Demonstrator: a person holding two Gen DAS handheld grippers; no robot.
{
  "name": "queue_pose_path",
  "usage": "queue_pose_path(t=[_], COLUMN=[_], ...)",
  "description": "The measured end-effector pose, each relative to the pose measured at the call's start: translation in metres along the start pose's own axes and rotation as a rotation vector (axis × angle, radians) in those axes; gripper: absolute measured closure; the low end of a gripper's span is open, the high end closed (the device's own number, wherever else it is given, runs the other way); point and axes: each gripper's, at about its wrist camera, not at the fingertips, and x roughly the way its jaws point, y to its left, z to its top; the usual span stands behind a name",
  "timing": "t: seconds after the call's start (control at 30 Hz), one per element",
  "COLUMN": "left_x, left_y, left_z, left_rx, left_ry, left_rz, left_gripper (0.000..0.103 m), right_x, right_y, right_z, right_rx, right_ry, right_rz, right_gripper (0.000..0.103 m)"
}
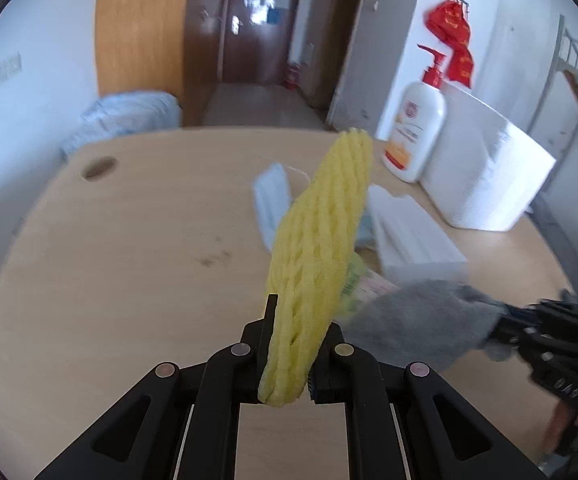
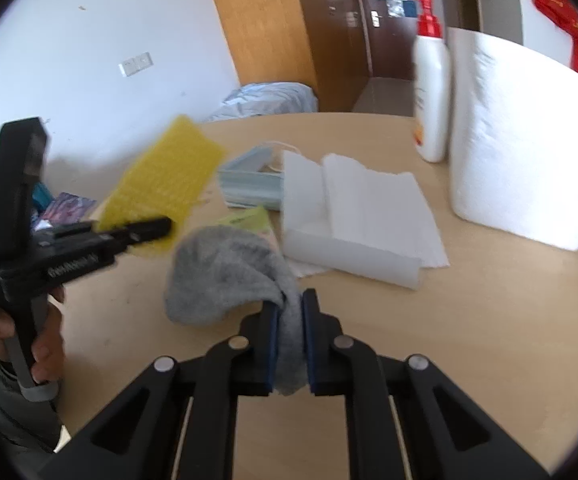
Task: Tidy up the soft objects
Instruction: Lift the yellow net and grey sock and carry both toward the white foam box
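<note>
i am working over the tabletop (image 2: pixel 489 320), where most of the sorting is looking undone. the paper roll (image 2: pixel 521 140) and the bottle (image 2: pixel 433 88) are standing at the far right, touching or nearly so. the tissue stack (image 2: pixel 353 224) is lying near the middle, with the masks (image 2: pixel 253 188) just behind it and a green packet (image 2: pixel 249 218) peeking out beside it. i am holding the yellow foam net (image 1: pixel 321 248) up off the tabletop, my left fingers (image 1: pixel 289 364) clamped on its lower end. my right fingers (image 2: pixel 289 336) are clamped on the grey sock (image 2: pixel 225 272), which is drooping forward. i judge both pieces are lifted but not yet placed anywhere, so the task is only partway along.
</note>
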Motion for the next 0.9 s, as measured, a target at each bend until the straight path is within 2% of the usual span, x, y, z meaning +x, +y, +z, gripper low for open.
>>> queue_pose_path(t=[0.1,0.5,0.9], left_x=[0.0,-0.019,-0.075], left_y=[0.0,-0.008,-0.029], left_z=[0.001,-0.005,-0.026], left_rx=[0.003,0.006,0.041], left_ry=[0.004,-0.038,-0.132], left_rz=[-0.035,-0.031,-0.041], left_gripper=[0.092,0.093,0.093], right_x=[0.0,-0.018,-0.065], right_y=[-0.011,-0.004,0.015], right_z=[0.002,0.001,-0.011], right_rx=[0.028,0.042,0.056], right_ry=[-0.001,-0.062,-0.169], right_rz=[-0.02,0.002,-0.009], right_gripper=[0.089,0.089,0.089])
